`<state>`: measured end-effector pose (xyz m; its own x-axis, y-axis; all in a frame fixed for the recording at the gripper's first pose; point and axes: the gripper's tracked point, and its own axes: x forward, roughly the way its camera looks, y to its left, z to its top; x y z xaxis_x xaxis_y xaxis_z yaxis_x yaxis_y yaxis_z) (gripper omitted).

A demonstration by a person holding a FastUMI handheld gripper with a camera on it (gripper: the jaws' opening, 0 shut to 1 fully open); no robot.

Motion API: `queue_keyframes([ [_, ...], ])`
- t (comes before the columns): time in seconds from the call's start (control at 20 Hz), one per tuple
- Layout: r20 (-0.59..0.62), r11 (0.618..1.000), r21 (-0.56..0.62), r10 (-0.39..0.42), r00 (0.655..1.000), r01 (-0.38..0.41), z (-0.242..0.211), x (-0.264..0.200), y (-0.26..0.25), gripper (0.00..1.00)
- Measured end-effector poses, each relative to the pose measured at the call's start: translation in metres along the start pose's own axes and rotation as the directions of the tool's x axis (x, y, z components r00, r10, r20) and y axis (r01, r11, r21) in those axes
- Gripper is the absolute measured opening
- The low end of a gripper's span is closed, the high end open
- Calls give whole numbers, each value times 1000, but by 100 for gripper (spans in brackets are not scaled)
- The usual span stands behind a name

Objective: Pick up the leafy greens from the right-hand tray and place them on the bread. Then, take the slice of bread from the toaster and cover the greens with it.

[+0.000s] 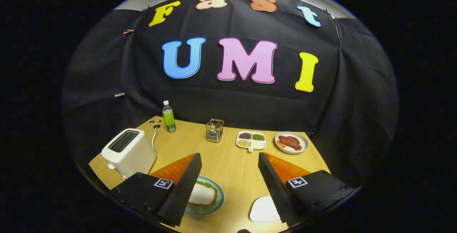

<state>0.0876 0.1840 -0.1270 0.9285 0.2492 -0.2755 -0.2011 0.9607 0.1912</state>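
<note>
The tongs (228,186) hang wide and empty above the bench (228,161), since the bread (202,193) already covers the greens (214,193) on the plate (218,201) beside the left finger.

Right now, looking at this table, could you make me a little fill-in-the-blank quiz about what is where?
1. The gripper has its jaws ____, with nothing between them.
2. On the green plate a slice of bread lies on top of the leafy ____.
3. The green bottle stands behind the white ____.
4. The divided dish sits between the glass jar and the plate of ____.

Missing words: open; greens; toaster; meat
</note>
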Motion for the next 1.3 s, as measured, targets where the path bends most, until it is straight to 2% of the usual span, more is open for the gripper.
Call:
queue_keyframes([
  [0.3, 87, 1000, 1, -8, 996, 8, 39, -40, -24, 98],
  [0.4, 104, 999, -32, -23, 994, 27, 40, -49, -35, 98],
  [0.65, 124, 997, -9, -69, 990, 71, 40, -63, -51, 98],
  [0.85, 139, 995, -52, -79, 987, 87, 43, -73, -60, 98],
  [1.3, 115, 996, -4, -87, 990, 88, 34, -78, -66, 98],
])
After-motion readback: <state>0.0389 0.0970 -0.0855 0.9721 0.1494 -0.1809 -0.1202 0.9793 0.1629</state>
